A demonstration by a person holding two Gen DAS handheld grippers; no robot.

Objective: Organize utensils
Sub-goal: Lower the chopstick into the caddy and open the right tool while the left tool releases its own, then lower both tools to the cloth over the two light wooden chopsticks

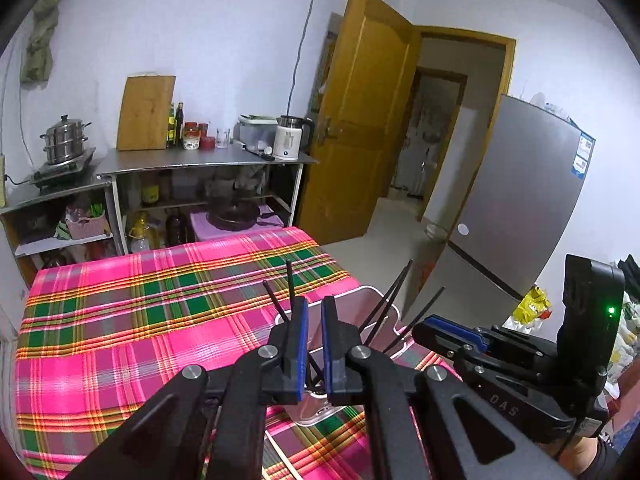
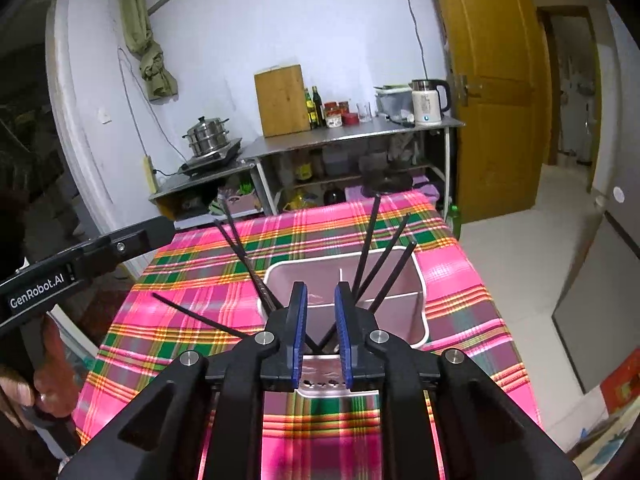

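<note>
Chopsticks (image 2: 384, 268), black, stand tilted in the pink holder (image 2: 412, 280) on the plaid desk (image 2: 200, 280). Left claw (image 1: 314, 344) shows a narrow gap with nothing clamped. Right claw (image 2: 321, 336) stands apart above the holder, gripping nothing.

1. Tablecloth (image 2: 192, 280): plaid, bright pink ground with green blocks and yellow-orange stripes.
2. Utensil holder (image 2: 420, 280): pale pink walls, light rim.
3. Chopsticks (image 2: 370, 240): black throughout.
4. Right gripper (image 2: 321, 334): black body, blue pads.
5. Left gripper (image 1: 314, 346): black body, blue pads.
6. Door (image 2: 492, 80): yellow-brown wood.
7. Kettle (image 2: 428, 104): white, black handle.
8. Wall (image 2: 280, 20): pale lavender-white.
</note>
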